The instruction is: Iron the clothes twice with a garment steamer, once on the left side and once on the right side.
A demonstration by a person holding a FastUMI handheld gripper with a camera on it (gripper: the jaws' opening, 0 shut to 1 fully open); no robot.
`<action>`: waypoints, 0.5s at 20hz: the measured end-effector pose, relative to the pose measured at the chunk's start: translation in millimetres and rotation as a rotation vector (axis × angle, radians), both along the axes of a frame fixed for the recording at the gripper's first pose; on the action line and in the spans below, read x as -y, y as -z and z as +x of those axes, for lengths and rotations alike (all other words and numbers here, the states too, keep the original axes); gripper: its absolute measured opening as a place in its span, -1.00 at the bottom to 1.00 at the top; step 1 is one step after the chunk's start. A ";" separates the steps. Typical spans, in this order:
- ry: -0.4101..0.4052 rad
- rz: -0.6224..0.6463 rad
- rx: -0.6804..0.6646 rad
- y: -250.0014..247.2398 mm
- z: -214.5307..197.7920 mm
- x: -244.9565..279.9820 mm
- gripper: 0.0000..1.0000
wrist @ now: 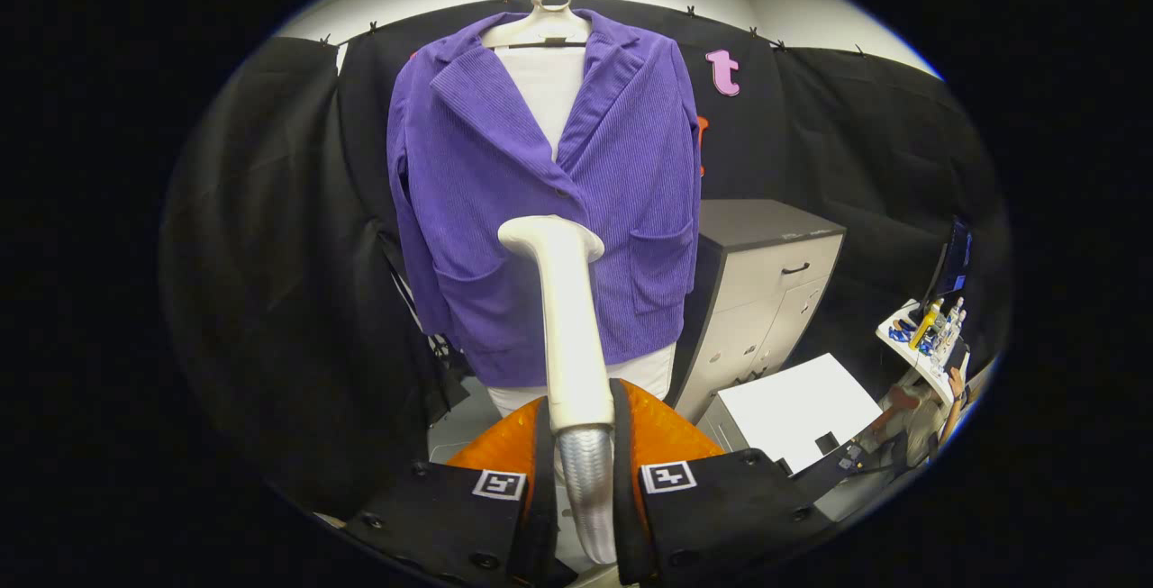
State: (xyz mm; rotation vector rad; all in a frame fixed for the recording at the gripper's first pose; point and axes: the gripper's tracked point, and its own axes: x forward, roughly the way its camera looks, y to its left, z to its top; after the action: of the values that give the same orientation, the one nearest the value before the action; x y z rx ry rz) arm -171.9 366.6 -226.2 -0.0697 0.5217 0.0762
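Claw (581, 444) fingers clamp upright steamer (567, 318), head facing the purple jacket (540, 192).

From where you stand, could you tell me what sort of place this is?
Probably a recording booth dressed as a laundry corner: black cloth walls, a purple jacket on a hanger, a grey cabinet beside it. The gripper is shut on a steamer.

Steamer (567, 318) clamped between gripper (581, 480) fingers, head before hanging jacket (540, 201); cabinet (766, 282) at jacket's four o'clock.
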 end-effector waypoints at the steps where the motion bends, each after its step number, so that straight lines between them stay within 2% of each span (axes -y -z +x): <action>1: 0.000 -0.001 -0.013 7.0 -1.7 1.1 -0.33; 10: -0.014 -0.013 -0.108 58.9 -9.5 0.8 -0.33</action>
State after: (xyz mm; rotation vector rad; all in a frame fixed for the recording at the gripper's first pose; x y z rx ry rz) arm -181.4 365.8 -285.1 -0.0821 0.6293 0.0906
